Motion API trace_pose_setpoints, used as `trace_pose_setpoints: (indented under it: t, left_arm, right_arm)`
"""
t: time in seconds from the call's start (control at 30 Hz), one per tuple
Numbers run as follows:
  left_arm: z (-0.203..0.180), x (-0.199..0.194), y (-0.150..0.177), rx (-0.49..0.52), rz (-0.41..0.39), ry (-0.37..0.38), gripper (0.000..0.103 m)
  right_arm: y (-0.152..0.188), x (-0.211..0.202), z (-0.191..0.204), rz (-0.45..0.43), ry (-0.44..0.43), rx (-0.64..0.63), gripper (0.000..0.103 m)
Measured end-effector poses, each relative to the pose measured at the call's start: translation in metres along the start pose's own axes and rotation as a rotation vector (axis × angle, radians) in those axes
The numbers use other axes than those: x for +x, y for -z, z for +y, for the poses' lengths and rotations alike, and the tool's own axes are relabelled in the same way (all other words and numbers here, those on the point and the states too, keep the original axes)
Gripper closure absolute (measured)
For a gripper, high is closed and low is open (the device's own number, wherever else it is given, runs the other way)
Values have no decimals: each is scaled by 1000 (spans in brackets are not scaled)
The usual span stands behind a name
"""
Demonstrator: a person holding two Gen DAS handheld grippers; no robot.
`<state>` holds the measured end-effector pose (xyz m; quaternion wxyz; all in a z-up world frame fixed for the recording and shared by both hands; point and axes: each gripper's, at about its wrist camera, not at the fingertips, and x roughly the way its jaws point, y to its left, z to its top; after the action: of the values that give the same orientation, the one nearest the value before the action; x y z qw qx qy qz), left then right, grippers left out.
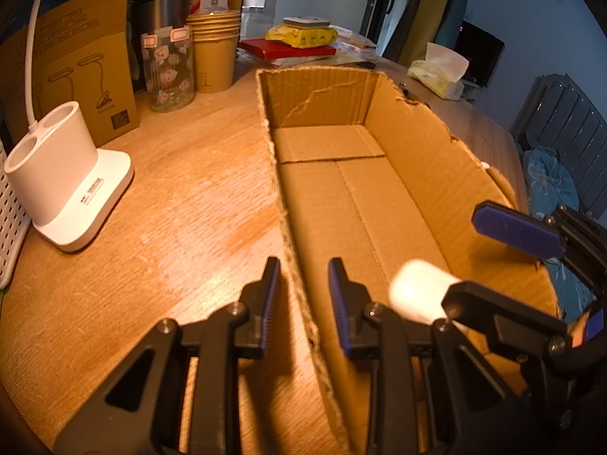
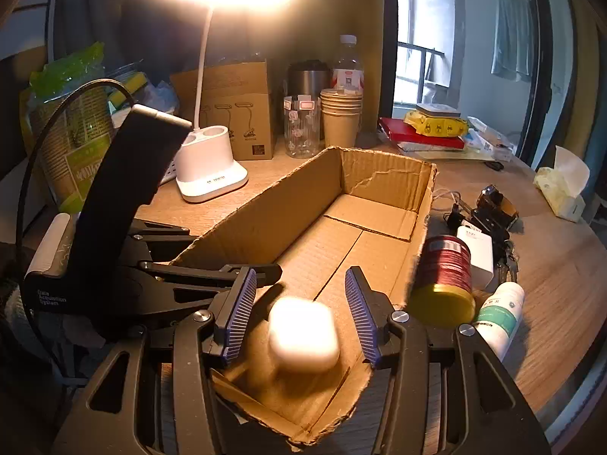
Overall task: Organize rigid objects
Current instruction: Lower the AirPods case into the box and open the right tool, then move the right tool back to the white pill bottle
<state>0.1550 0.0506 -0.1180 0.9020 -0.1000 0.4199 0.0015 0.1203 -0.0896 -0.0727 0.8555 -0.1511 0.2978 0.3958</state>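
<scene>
A long open cardboard box (image 1: 409,159) (image 2: 265,212) lies on the wooden table. A small white rounded case (image 2: 303,335) (image 1: 417,290) sits blurred between my right gripper's open fingers, over the box's near end, touching neither pad. My right gripper (image 2: 299,314) (image 1: 489,261) is open. My left gripper (image 1: 303,299) is open and straddles the box's left wall near its near end, empty. A red can with a yellow lid (image 2: 444,278), a white and green bottle (image 2: 499,320) and a white charger (image 2: 476,254) lie right of the box.
A white desk lamp base (image 1: 68,193) (image 2: 208,163) stands left of the box. Behind are a glass jar (image 1: 169,72), stacked paper cups (image 1: 214,53), a lamp carton (image 1: 76,72), a red book (image 1: 284,49), a tissue pack (image 2: 563,185) and black clutter (image 2: 489,212).
</scene>
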Motion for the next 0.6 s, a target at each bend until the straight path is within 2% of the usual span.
trace_pose_setpoints:
  t: [0.4, 0.6]
  left_arm:
    - [-1, 0, 0, 1, -1, -2, 76]
    - [-1, 0, 0, 1, -1, -1, 76]
  right_arm:
    - [-2, -13, -4, -41, 7, 14, 51]
    - [-4, -22, -15, -66, 36, 38, 51]
